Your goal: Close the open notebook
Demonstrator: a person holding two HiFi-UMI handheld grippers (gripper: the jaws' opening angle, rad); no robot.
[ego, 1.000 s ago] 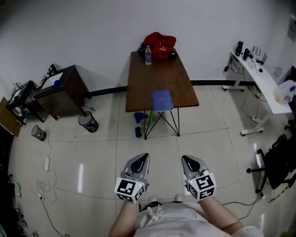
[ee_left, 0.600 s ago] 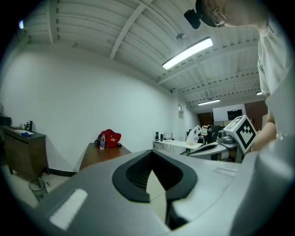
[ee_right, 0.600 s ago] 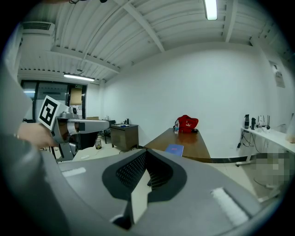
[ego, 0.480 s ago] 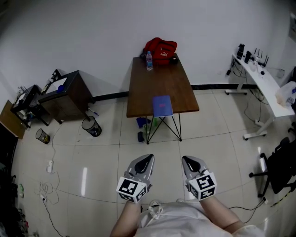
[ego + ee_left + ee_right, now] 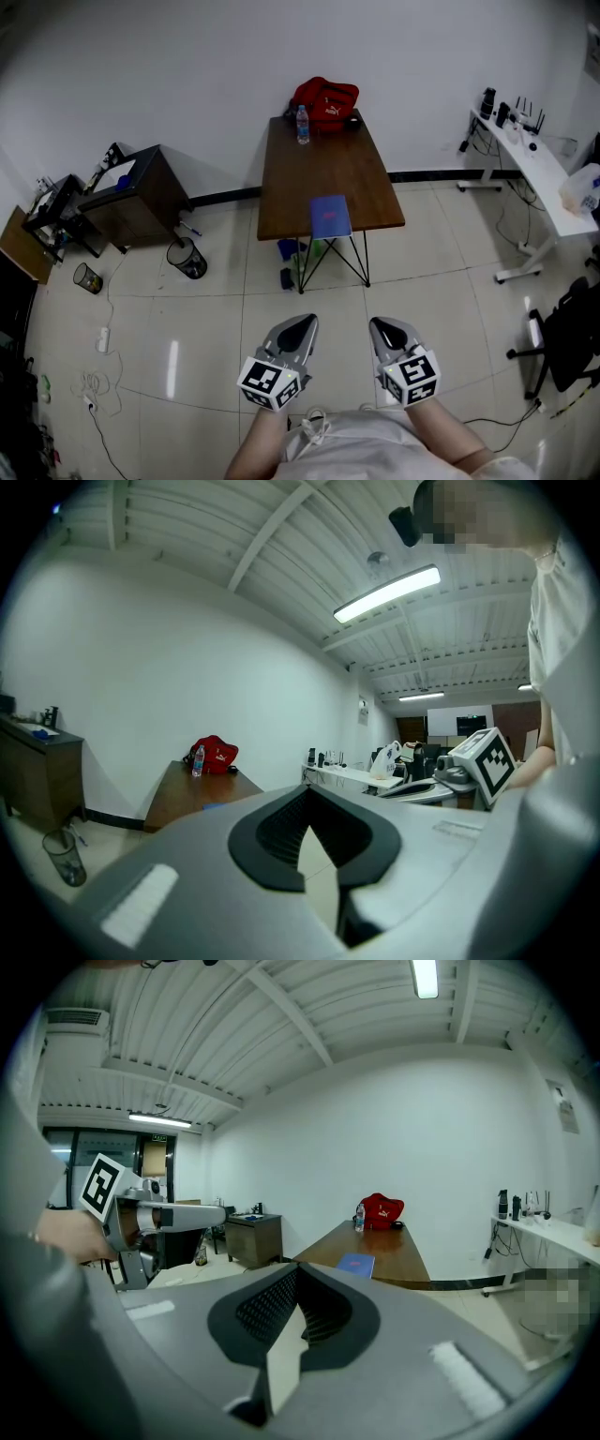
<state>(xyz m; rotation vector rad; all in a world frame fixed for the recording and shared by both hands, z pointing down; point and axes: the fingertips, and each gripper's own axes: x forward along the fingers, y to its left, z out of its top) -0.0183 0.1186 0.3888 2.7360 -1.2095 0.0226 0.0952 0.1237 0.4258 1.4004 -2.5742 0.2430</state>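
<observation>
Head view shows a brown table (image 5: 323, 164) in the upper middle of the frame, standing on a pale tiled floor (image 5: 187, 319). The notebook (image 5: 329, 217) lies on the table's near edge, right of centre, as one blue rectangle with a pinkish mark on top. It looks like a closed cover facing up, though it is too small here to be sure. At the table's far end, against the wall, sit a red bag (image 5: 325, 96) and, just left of it, a water bottle (image 5: 302, 124). A dark cabinet (image 5: 136, 192) stands at the left with a bin (image 5: 191, 258) near its lower right corner, and a white desk (image 5: 530, 169) runs along the right side.

Both tools hover low in the frame, well apart from the table. The left gripper (image 5: 305, 323) is clenched, its jaws meeting at the tips with nothing between them. The right gripper (image 5: 380, 326) beside it is likewise clenched and empty. Each points up the frame toward the table, and the right gripper view has the notebook just above its closed jaws.
</observation>
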